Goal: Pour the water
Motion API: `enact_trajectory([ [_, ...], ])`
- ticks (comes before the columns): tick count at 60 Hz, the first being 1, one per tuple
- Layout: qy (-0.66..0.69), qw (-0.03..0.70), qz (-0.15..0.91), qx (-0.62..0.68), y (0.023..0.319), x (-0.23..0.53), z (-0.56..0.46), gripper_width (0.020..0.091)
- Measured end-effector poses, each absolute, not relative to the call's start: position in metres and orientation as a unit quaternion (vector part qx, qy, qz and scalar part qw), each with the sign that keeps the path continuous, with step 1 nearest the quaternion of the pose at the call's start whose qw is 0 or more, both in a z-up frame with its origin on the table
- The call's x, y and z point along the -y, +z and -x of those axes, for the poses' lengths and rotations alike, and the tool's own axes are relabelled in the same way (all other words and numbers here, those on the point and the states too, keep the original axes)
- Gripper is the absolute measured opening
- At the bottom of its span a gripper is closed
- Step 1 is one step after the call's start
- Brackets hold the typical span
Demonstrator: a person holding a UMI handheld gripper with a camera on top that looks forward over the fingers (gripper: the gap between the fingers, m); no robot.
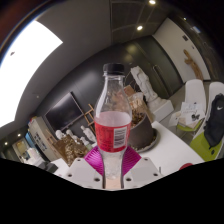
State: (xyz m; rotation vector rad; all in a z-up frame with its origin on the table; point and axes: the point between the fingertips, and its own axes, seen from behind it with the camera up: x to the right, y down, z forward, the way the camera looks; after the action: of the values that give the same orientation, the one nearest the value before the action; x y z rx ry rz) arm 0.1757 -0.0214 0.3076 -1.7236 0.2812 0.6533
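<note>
Gripper view: hand-held gripper [112,163] clamped on bottle [113,122], raised upright; white table [178,150] edge beyond.

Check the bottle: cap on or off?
On. The bottle stands upright between the gripper fingers, its dark cap seated on the neck.

1. The claw [113,160] sits at the bottom centre of the frame, its two fingers reaching forward and up into the picture.
2. The view is tilted, so the claw is rolled to one side rather than held level.
3. Both fingers carry magenta pads [96,159], and these show at either side of a clear plastic bottle [113,120].
4. The pads press against the bottle's lower body from left and right, with no gap visible.
5. The bottle stands between the fingers, rising to the middle of the frame.
</note>
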Motion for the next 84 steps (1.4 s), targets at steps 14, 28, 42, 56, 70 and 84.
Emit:
enact_trajectory([
  [14, 0.033, 0.625, 0.778, -0.047, 0.243, 0.011, -0.307, 0.0192],
  [28, -0.035, 0.581, 0.812, -0.038, 0.127, -0.001, -0.353, 0.0191],
  [42, -0.038, 0.556, 0.827, -0.069, 0.053, -0.001, -0.365, 0.0195],
  [56, -0.046, 0.579, 0.810, -0.076, 0.058, -0.001, -0.365, 0.0395],
  [70, -0.069, 0.529, 0.841, -0.092, 0.067, 0.032, -0.371, 0.0849],
  [84, -0.059, 0.498, 0.864, -0.054, 0.136, 0.116, -0.293, 0.0855],
])
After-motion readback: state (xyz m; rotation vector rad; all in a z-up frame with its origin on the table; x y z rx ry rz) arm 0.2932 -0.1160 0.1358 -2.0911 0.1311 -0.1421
